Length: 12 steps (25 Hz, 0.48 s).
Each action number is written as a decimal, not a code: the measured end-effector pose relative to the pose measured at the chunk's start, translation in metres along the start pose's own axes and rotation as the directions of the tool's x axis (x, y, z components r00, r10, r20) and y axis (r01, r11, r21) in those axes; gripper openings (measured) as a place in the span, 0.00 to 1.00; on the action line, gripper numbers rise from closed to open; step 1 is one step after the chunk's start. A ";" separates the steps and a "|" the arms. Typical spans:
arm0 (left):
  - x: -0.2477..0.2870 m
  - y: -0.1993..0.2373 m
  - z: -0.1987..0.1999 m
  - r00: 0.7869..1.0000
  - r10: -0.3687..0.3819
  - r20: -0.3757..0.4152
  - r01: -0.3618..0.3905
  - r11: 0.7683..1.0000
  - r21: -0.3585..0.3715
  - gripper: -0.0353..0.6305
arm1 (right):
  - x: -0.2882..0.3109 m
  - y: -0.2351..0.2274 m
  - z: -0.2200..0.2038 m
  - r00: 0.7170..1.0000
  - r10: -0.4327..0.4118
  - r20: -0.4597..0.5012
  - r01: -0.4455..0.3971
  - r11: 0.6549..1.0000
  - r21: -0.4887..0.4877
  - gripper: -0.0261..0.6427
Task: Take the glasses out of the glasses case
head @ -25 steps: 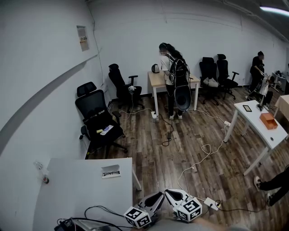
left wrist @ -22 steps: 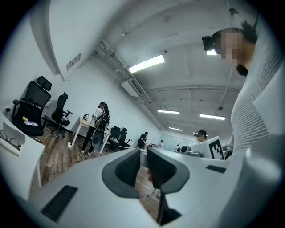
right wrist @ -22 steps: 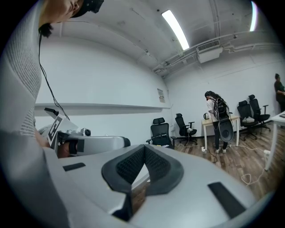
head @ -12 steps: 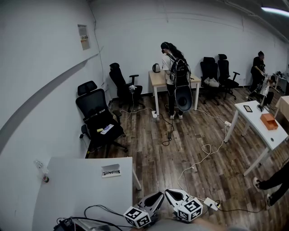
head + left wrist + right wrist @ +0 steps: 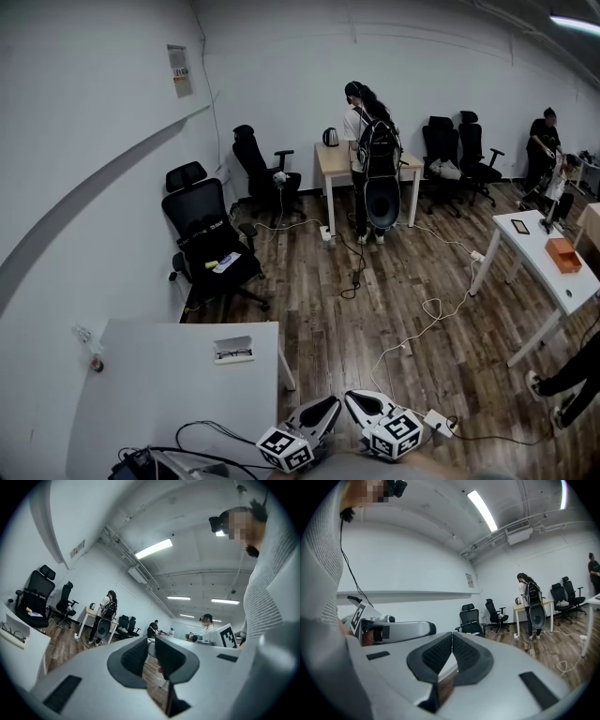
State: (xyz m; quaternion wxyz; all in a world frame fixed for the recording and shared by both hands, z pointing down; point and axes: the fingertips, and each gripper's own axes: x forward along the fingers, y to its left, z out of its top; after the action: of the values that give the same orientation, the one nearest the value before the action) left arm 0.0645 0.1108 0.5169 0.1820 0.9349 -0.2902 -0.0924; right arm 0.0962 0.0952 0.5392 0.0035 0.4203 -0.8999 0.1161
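An open white glasses case point(image 5: 233, 350) lies on the white table point(image 5: 159, 375) at the lower left, with dark-framed glasses point(image 5: 232, 354) inside it. The left gripper view shows the same case point(image 5: 13, 633) at its far left edge. Both grippers hang side by side at the bottom middle of the head view, off the table and well short of the case. My left gripper point(image 5: 333, 405) point(image 5: 151, 641) has a narrow gap between its pads and nothing in it. My right gripper point(image 5: 350, 399) point(image 5: 452, 635) has its pads touching, empty.
Black cables point(image 5: 202, 436) and a dark device lie at the table's near end. A black office chair point(image 5: 211, 248) stands beyond the table. Cords and a power strip point(image 5: 436, 422) cross the wooden floor. A person point(image 5: 370, 141) stands at a far desk; another white table point(image 5: 544, 272) is at the right.
The head view has shifted a little, so the room sits slightly lower and further right in the picture. Both grippers stay where they were.
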 end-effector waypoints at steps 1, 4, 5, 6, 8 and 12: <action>-0.001 0.001 0.001 1.000 0.005 0.001 -0.005 1.000 0.002 0.14 | 0.002 0.001 -0.001 1.000 0.004 -0.001 -0.004 1.000 -0.001 0.06; -0.004 0.007 0.007 1.000 0.024 0.004 -0.024 1.000 0.019 0.14 | 0.008 0.001 0.000 1.000 0.014 0.006 -0.014 1.000 0.003 0.06; -0.004 0.009 0.011 1.000 0.028 0.008 -0.029 0.999 0.025 0.14 | 0.010 0.000 0.003 1.000 0.014 0.010 -0.014 1.000 0.006 0.06; -0.003 0.012 0.016 0.999 0.031 0.014 -0.032 0.999 0.032 0.14 | 0.012 -0.001 0.007 1.000 0.012 0.015 -0.012 1.000 0.008 0.06; 0.000 0.018 0.028 0.999 0.033 0.032 -0.034 0.998 0.047 0.14 | 0.018 -0.005 0.014 1.000 0.002 0.025 -0.003 1.000 0.016 0.06; 0.005 0.031 0.049 0.997 0.043 0.058 -0.047 0.996 0.070 0.14 | 0.030 -0.016 0.027 0.999 -0.012 0.048 0.012 1.000 0.016 0.06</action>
State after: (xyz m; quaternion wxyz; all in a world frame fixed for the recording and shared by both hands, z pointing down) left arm 0.0395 0.0700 0.4837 0.1420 0.9311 -0.3194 -0.1043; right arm 0.0913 0.0570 0.5194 -0.0205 0.4283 -0.8963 0.1129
